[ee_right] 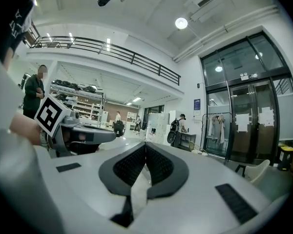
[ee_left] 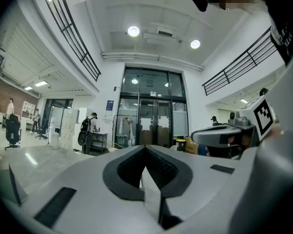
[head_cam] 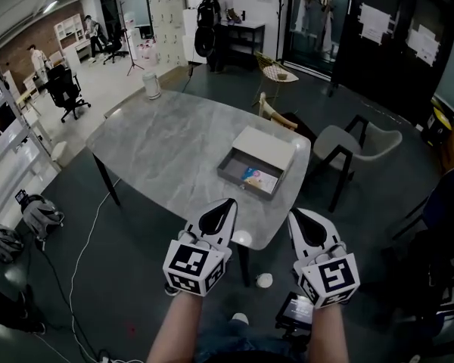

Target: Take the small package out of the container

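Shut, empty: left claw (head_cam: 225, 205), right claw (head_cam: 296, 216), short of table (head_cam: 166, 134) near edge. Approach step; next, reach container (head_cam: 242, 184), open over small package (head_cam: 259, 178).

No word or number can be read anywhere. Behind their fingers, the left gripper (head_cam: 229, 202) and right gripper (head_cam: 294, 213) bear only black-and-white square patterns. Far beyond the fingers, the white sheets (ee_left: 145, 127) on the glass doors (ee_left: 156, 112) and the blue sign (ee_left: 110, 105) beside them are too small to read. So is the colourful print on the small package (head_cam: 259, 178).
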